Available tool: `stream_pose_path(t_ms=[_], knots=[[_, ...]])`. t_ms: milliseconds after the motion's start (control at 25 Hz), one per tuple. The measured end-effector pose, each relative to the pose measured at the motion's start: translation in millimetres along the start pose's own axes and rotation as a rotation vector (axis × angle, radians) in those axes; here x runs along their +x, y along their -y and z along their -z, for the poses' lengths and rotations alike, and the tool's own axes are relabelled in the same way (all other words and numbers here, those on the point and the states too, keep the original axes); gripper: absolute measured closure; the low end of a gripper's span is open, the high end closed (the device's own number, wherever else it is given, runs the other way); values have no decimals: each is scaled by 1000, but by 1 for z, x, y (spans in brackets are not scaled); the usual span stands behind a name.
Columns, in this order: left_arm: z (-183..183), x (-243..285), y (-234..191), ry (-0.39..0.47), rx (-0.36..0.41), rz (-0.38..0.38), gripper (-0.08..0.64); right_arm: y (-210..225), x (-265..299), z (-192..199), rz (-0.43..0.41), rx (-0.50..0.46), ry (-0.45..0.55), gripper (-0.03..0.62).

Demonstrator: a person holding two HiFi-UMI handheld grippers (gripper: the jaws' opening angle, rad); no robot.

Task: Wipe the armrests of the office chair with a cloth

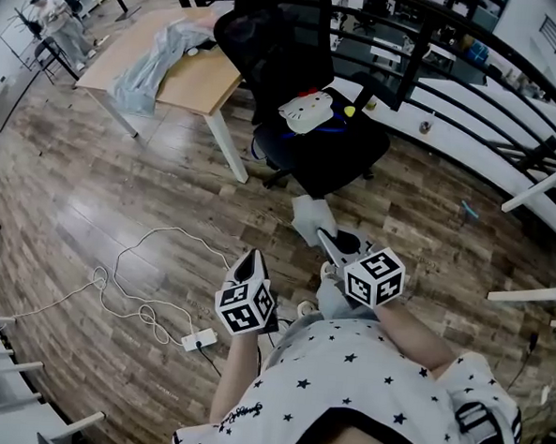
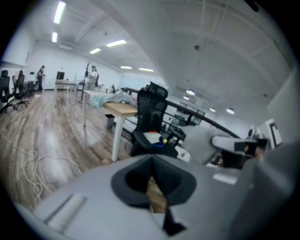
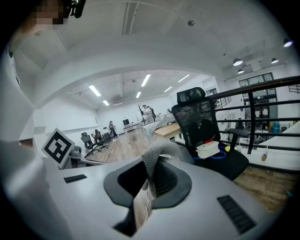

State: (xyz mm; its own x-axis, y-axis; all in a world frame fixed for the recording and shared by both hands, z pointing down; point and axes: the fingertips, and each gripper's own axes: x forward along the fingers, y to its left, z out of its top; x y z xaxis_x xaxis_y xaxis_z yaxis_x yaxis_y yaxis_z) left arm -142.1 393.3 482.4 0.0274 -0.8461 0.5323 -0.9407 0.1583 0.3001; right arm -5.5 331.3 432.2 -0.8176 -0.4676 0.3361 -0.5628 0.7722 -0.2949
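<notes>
The black office chair (image 1: 307, 124) stands ahead of me on the wooden floor, with a white plush item (image 1: 306, 112) and a small yellow ball on its seat. One armrest (image 3: 237, 132) shows on its right side. My right gripper (image 1: 326, 238) is shut on a grey cloth (image 1: 311, 218), which bulges out above the jaws (image 3: 157, 154). It is held well short of the chair. My left gripper (image 1: 253, 259) hangs lower left with its jaws closed together and nothing between them. The chair (image 2: 152, 124) is also in the left gripper view, far off.
A wooden table (image 1: 188, 79) with a blue-grey fabric (image 1: 161, 54) on it stands left of the chair. A white cable and power strip (image 1: 198, 339) lie on the floor at my left. A black railing (image 1: 475, 78) runs behind the chair. White furniture legs (image 1: 538, 190) stand at right.
</notes>
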Motion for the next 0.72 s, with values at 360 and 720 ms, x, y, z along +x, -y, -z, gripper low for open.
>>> stream_pose_path(t_ms=[360,720], knots=[[-8,15,-25,10,-32,-38,554,4,33,-7,-23,-7,-11,565],[-35,58,-43,-9,-37,-61,554,28,98,-39,-57,3,16,565]])
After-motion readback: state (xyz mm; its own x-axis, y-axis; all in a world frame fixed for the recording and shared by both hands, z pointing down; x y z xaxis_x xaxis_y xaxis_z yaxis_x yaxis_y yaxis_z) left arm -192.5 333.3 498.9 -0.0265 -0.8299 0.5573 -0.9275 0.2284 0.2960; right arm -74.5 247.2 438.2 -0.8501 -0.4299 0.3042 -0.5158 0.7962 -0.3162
